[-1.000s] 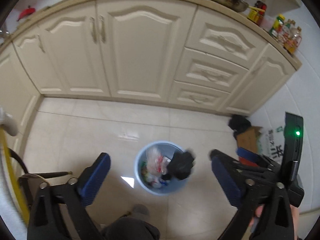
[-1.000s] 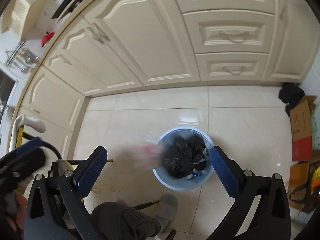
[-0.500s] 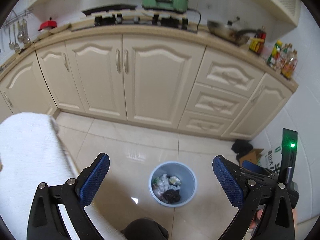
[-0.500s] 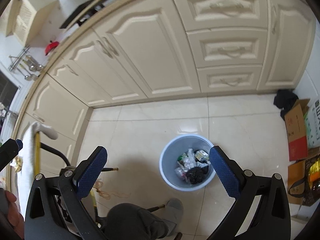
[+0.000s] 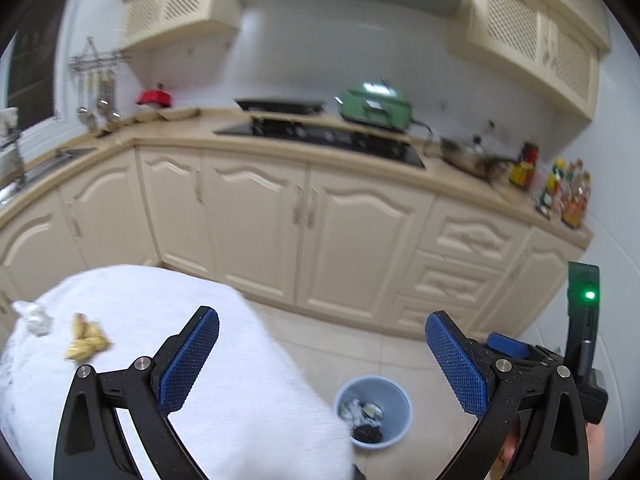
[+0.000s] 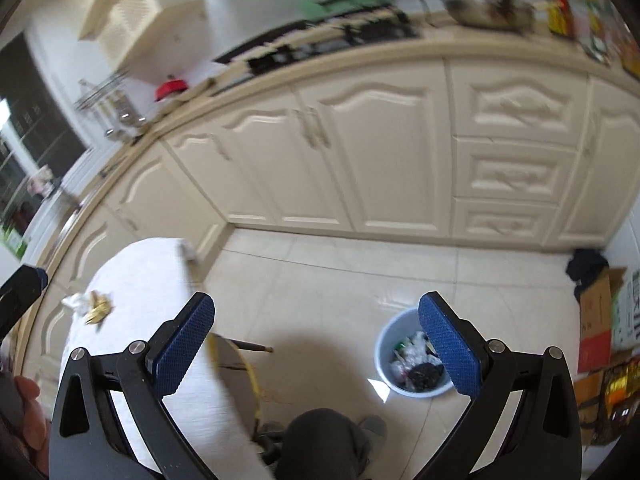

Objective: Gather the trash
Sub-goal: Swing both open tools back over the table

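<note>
A light blue trash bin point(image 5: 374, 414) stands on the floor with crumpled wrappers and a black lump inside; it also shows in the right wrist view point(image 6: 414, 354). On the white table point(image 5: 168, 320) lie a yellow-brown scrap point(image 5: 86, 342) and a crumpled white paper point(image 5: 34, 318). Both show small in the right wrist view: the yellow scrap point(image 6: 98, 308) and the white paper point(image 6: 74, 301). My left gripper point(image 5: 322, 360) is open and empty above the table's edge. My right gripper point(image 6: 316, 344) is open and empty above the floor between table and bin.
Cream kitchen cabinets point(image 5: 320, 232) run along the back under a counter with a stove point(image 5: 320, 132), a green appliance point(image 5: 374, 106) and a pan point(image 5: 470, 158). Cardboard boxes point(image 6: 598, 320) and a black bag point(image 6: 586, 266) sit at the right wall. The person's leg point(image 6: 324, 444) is below.
Both grippers have risen and tilted up from the bin. The white table with the scraps has come into view at the left. The bin now looks smaller and lower.
</note>
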The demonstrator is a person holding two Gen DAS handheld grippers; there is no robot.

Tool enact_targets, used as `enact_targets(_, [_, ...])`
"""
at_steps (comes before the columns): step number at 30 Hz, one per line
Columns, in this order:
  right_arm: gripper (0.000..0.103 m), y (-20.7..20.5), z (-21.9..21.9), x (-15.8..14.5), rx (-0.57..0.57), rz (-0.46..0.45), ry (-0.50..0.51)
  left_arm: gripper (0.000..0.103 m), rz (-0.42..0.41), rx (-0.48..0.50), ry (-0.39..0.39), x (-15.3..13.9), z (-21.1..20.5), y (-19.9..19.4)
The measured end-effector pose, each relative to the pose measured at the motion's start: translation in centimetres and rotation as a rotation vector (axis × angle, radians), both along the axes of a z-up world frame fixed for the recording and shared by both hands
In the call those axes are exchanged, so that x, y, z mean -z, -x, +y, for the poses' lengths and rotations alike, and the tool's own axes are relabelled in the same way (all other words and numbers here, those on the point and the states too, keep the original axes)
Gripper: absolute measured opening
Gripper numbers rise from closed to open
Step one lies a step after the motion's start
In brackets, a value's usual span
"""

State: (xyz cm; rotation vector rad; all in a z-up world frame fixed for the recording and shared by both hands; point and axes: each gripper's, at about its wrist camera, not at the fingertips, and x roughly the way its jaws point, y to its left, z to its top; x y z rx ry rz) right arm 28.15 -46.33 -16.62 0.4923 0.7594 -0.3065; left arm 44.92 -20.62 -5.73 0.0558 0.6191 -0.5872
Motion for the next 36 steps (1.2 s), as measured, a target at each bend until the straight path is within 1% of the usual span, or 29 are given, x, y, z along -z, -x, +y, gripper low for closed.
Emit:
enact_targets(5, [0.103,-1.6,5.6,-3.4,-0.103,-0.056,0.044,0.102,-0.070,-0.094,0.015,-1.6,6.1,3.7])
enact_targets(7, [0.103,-2.3,8.3,-4.8,-0.155,-0.082,0.064,0.102,-0.083,-0.128,0.018,-1.9,8.1,5.0])
enact_targets(9, [0.103,-2.8,10.4,-5.7,-0.191,-0.099,0.078,0.102,-0.093,-0.172,0.029,-2.2,10.9,6.6])
enact_targets(10, [0.103,-3.2,11.7,-6.2,-0.215,-0.110,0.084,0.102,-0.096,-0.186,0.033,-2.4,11.4,7.0])
enact_targets(11, [0.103,-3.4,12.8,-6.6,-0.234,-0.120,0.090,0.102,-0.098,-0.213,0.040,-2.5,13.1,7.9])
enact_targets(15, [0.103,-4.3,16.9,-7.6,-0.307,-0.145,0.119,0.102,-0.107,-0.295,0.058,-2.8,17.3,10.4])
enact_targets(21, [0.103,-5.3,22.9,-8.7,-0.430,-0.168,0.162,0.102,-0.135,-0.403,0.060,-3.0,21.9,14.2])
enact_targets(22, [0.103,-5.4,23.8,-8.9,-0.448,-0.172,0.169,0.102,-0.136,-0.412,0.058,-3.1,21.7,14.3])
enact_targets(24, [0.103,-5.8,25.4,-9.0,-0.478,-0.175,0.181,0.102,-0.127,-0.440,0.056,-2.6,23.0,15.5])
enact_targets(27, [0.103,-6.5,27.2,-9.0,-0.511,-0.176,0.185,0.102,-0.103,-0.470,0.055,-2.1,24.0,16.1])
enact_targets(32, [0.103,-7.4,29.7,-8.2,-0.571,-0.159,0.192,0.102,-0.060,-0.510,0.050,-1.0,25.3,16.1])
enact_targets(36, [0.103,-9.4,30.8,-6.5,-0.607,-0.115,0.192,0.102,-0.013,-0.529,0.043,-0.1,25.0,13.9])
